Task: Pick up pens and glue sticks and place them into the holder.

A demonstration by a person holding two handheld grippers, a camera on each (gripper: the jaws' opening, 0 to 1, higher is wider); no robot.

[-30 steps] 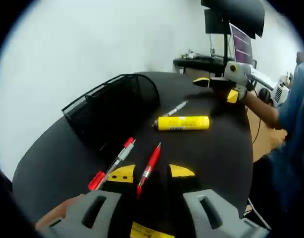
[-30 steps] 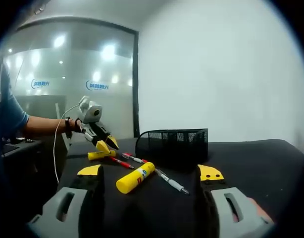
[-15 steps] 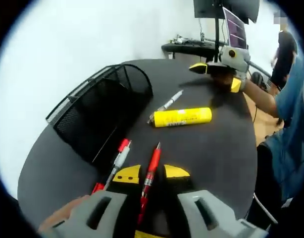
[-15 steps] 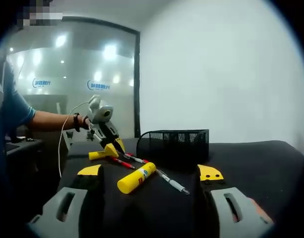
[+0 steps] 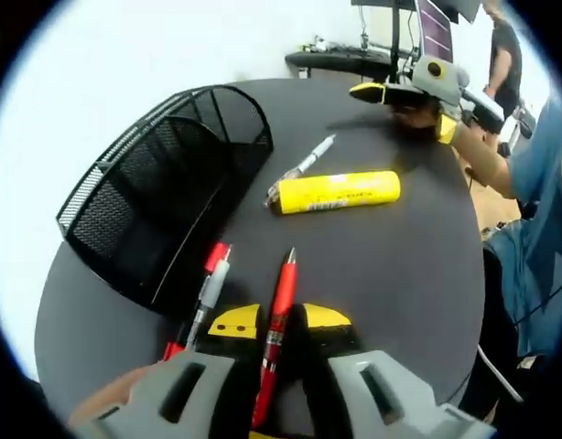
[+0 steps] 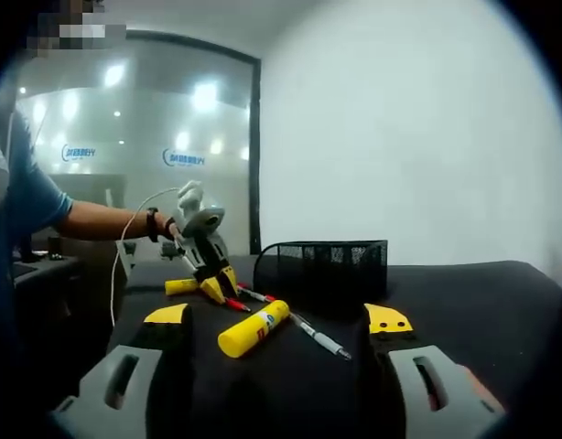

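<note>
Red pen (image 5: pixel 279 315): lying on the black table (image 5: pixel 409 265), its barrel sitting between the left gripper's (image 5: pixel 279 322) parted jaws.
Left gripper: straddling the pen, not yet clamping.
Right gripper (image 6: pixel 279 320): hovering open near the glue stick (image 6: pixel 253 327).
Handling: probably light, stiff, slick; mid-barrel looks the best place to pinch.
Holder (image 5: pixel 162 197): standing just beside the pens.

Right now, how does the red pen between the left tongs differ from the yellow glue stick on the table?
The red pen is thin and tapers to a point; the glue stick is a thick, blunt cylinder. The pen is red with a silver band, the glue stick yellow with printing on its side. The pen lies between the left tongs; the glue stick lies farther off, next to a silver pen. Both lie flat on the black table.
</note>
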